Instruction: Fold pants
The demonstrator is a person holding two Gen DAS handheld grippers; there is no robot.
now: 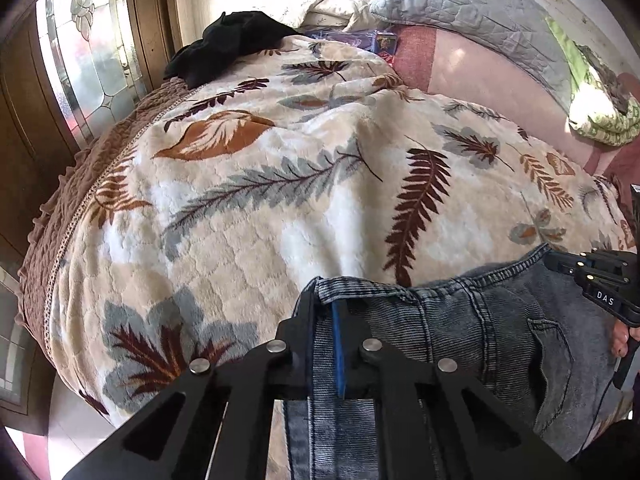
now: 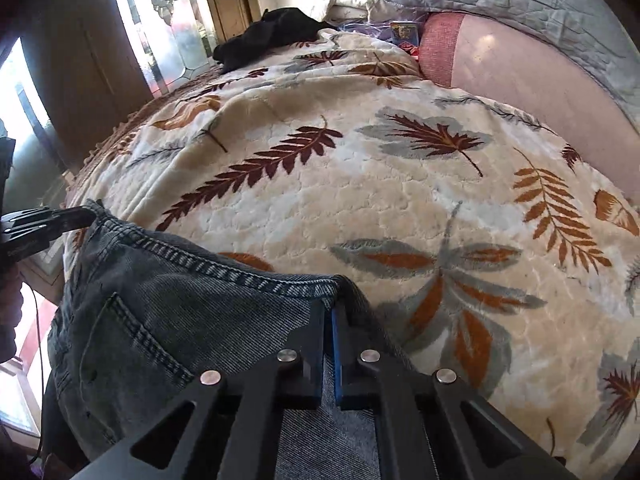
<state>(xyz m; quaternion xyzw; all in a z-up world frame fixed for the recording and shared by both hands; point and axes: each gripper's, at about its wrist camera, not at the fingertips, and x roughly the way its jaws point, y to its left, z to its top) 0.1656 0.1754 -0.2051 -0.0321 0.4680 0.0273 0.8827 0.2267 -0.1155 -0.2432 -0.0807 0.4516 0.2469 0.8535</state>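
Pants [image 1: 460,320] — waistband between closed fingers [image 2: 318,332]

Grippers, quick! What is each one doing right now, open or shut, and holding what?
Left gripper: shut on the jeans, at one waistband corner.
Right gripper: shut on the jeans, at the other waistband corner.
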